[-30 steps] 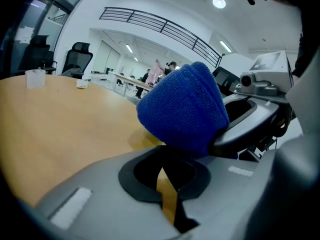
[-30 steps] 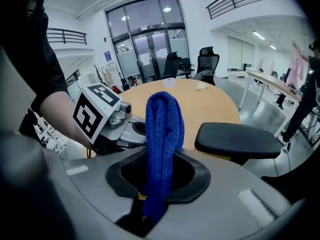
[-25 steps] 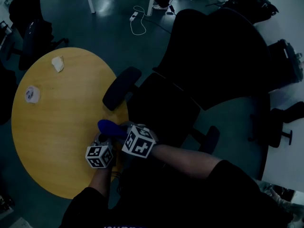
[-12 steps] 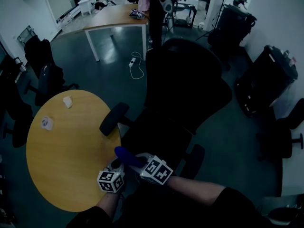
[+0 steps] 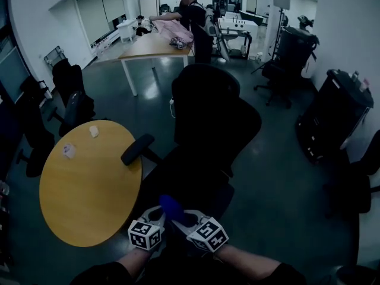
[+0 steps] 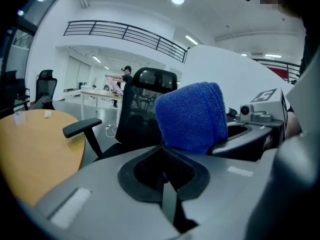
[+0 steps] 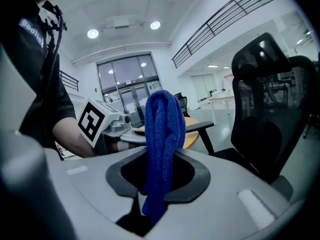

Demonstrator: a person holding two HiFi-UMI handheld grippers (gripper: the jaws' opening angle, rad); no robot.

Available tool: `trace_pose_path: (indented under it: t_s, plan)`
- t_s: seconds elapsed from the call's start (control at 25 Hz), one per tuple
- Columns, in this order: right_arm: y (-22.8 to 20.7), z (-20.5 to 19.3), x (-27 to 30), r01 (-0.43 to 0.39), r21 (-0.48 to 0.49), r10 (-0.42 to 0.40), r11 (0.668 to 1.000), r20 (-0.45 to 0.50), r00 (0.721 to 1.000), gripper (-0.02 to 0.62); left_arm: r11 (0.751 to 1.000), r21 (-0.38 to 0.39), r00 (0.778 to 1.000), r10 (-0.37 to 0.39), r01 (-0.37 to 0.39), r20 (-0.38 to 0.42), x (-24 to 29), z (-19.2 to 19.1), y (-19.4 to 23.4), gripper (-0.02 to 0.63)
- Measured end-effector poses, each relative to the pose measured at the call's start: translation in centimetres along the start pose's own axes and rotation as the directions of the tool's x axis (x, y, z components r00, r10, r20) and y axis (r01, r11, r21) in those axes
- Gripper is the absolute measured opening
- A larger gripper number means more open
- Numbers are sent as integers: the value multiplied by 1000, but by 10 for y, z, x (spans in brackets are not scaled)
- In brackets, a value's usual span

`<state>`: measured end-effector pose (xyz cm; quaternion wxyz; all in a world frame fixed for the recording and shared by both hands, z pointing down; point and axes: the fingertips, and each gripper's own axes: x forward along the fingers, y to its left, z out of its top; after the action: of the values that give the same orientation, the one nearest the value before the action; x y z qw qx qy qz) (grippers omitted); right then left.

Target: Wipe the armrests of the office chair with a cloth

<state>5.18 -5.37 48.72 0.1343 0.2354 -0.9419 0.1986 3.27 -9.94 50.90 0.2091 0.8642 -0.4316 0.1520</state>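
1. Right gripper view shows my right claw (image 7: 159,176) clamped on the blue cloth (image 7: 162,129), which stands up from between the jaws in a folded bunch.
2. My left claw (image 6: 162,171) has its jaws together just under that bunch. A sliver of blue sits in the seam, so I judge it nips the cloth's lower edge too.
3. Both claws hang close together, low before the office chair (image 5: 208,117). They are well apart from the armrest (image 5: 138,149) that juts toward the round counter (image 5: 89,183).
4. I judge the wiping is not yet begun. To do it well, I should let 1 claw carry the cloth with a broad pad standing proud of the jaws. That pad goes flat on the armrest's top and is drawn along the full length, then round the edges, so the jaw tips never scrape.
5. Hard to make out: in the head view the chair's other armrest is lost in the dark beside the seat. The 2 small pale things (image 5: 94,131) on the counter are too small to name.
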Motion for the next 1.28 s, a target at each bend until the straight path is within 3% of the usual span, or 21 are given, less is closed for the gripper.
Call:
trace_pose_path:
  t_s: [0.24, 0.44, 0.6, 0.88, 1.28]
  plan:
    - [29, -5, -59, 10, -18, -9, 1000, 68, 998, 88, 998, 55, 999, -41, 41, -8, -22, 3, -64, 8]
    - [55, -9, -80, 29, -5, -28, 1000, 114, 993, 88, 993, 84, 997, -82, 82, -2, -44, 1, -89, 8]
    - [87, -12, -79, 43, 8, -44, 999, 141, 989, 87, 990, 87, 994, -110, 108, 16, -75, -7, -92, 8]
    - [164, -10, -62, 108, -19, -102, 994, 206, 973, 88, 969, 159, 975, -203, 187, 89, -152, -16, -85, 8]
    - [259, -38, -27, 233, 52, -239, 971, 180, 954, 89, 938, 172, 942, -320, 301, 97, -242, -66, -65, 8]
